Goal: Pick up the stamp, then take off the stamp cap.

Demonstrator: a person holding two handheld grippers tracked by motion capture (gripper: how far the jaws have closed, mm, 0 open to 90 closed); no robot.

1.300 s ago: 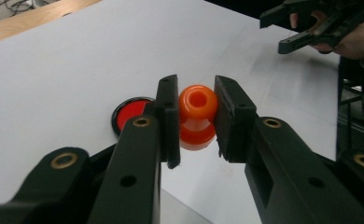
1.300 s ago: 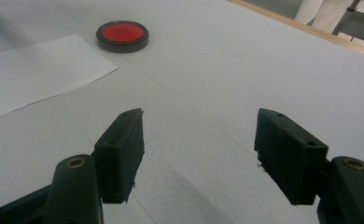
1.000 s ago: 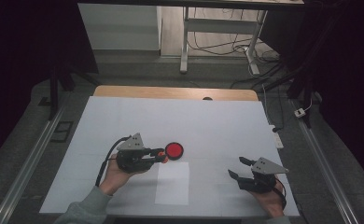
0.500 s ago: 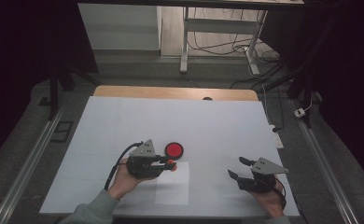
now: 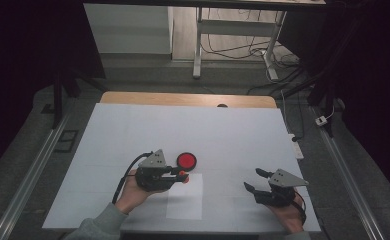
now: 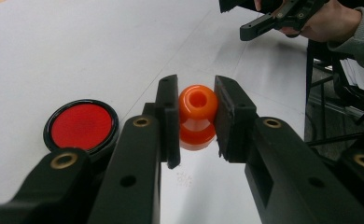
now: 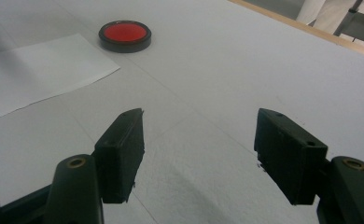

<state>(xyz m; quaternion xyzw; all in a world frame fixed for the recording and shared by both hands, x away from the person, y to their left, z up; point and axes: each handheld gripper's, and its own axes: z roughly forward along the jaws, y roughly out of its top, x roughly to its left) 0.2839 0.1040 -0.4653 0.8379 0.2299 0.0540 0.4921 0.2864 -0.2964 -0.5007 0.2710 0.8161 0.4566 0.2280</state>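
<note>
A person seated at a white-covered table (image 5: 233,130) clamps a small, glossy orange plastic piece (image 6: 197,116), rounded like a bead with a hole in its top, between the two black jaws of the left gripper (image 6: 196,119); the pads press on both of its flanks, and the hole faces the camera that rides on the gripper. In the high view the same orange piece (image 5: 182,174) sits at the tip of the left gripper (image 5: 180,175), over the upper edge of a white paper sheet (image 5: 185,200) lying flat on the table. The round red disc with a black rim (image 5: 186,160) lies just beyond and slightly to the right of the jaws in the high view, near but apart from the piece; from the left gripper's own camera the red disc (image 6: 81,126) shows to the left of the jaws. The left hand is plainly the nearer to the disc. The right gripper (image 5: 257,181) rests well off to the right, jaws spread wide with nothing between them, as the right gripper view (image 7: 199,154) confirms; from there the disc (image 7: 124,35) lies far ahead and to the left. Any setting of the orange piece onto the disc would likely call for a short carry away from the person.
</note>
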